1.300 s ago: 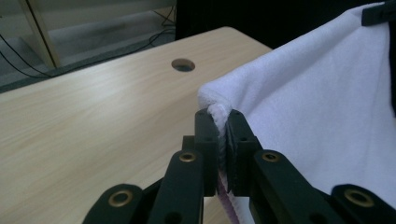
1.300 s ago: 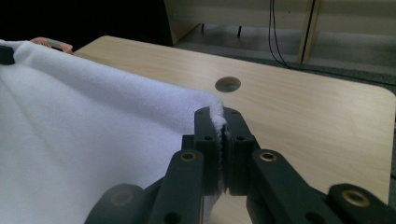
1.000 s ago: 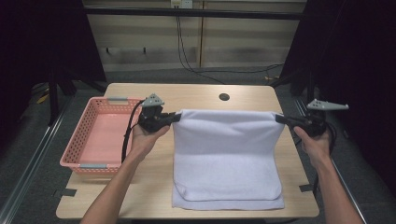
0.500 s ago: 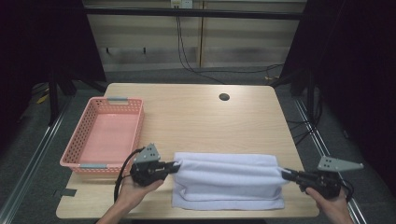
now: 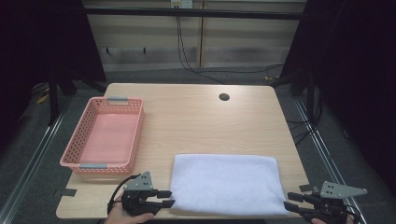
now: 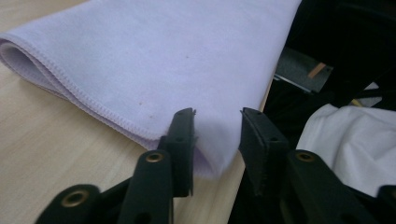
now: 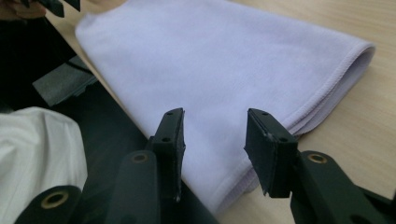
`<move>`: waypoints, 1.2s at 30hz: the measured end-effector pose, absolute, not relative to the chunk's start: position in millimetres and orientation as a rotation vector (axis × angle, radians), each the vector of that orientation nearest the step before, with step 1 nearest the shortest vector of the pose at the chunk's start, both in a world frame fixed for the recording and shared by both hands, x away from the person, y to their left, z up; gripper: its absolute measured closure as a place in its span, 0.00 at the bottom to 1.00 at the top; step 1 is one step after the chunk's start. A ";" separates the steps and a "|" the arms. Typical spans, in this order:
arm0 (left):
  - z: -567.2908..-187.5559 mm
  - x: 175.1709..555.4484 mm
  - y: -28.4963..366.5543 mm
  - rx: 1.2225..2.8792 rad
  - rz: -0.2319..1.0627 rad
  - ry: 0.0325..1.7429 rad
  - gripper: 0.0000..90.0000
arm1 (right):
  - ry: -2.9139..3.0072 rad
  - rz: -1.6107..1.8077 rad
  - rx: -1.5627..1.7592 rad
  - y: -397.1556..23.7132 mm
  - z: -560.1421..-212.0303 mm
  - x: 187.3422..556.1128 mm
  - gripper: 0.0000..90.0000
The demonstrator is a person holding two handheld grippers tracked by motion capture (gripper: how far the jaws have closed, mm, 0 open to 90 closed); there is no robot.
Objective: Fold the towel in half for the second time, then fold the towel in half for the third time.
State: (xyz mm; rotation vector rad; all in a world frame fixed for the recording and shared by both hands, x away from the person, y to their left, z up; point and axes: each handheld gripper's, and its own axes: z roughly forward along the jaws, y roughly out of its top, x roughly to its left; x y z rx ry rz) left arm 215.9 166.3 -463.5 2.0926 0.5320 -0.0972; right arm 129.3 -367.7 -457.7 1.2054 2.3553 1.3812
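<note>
Since the earlier frame I have drawn the far edge of the pale lilac terry towel [image 5: 228, 183] back over itself, so it now lies folded in half along the near edge of the light wooden table [image 5: 196, 116], flat on the wood. My left gripper [image 5: 163, 198] sits at the towel's near left corner; its jaws have just been opening and stand spread, with the corner between them but no longer pinched. My right gripper [image 5: 292, 204] is at the near right corner, jaws likewise just opened and spread, the cloth loose between them. The pink plastic mesh basket [image 5: 77, 156] stands along the table's left edge, well apart from the towel.
</note>
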 end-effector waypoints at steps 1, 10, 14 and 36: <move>-463.0 218.4 165.7 2.086 -0.073 0.545 0.70 | 2.340 1.387 1.223 -366.6 -456.7 130.7 0.65; -480.0 269.2 136.1 2.126 -0.031 0.657 0.71 | 2.405 1.313 1.267 -321.8 -471.2 167.8 0.64; -489.1 291.6 127.0 2.178 -0.004 0.686 0.69 | 2.440 1.261 1.272 -301.3 -477.8 182.0 0.61; -479.8 322.5 116.6 2.117 0.013 0.753 0.63 | 2.474 1.140 1.235 -268.6 -480.9 217.7 0.50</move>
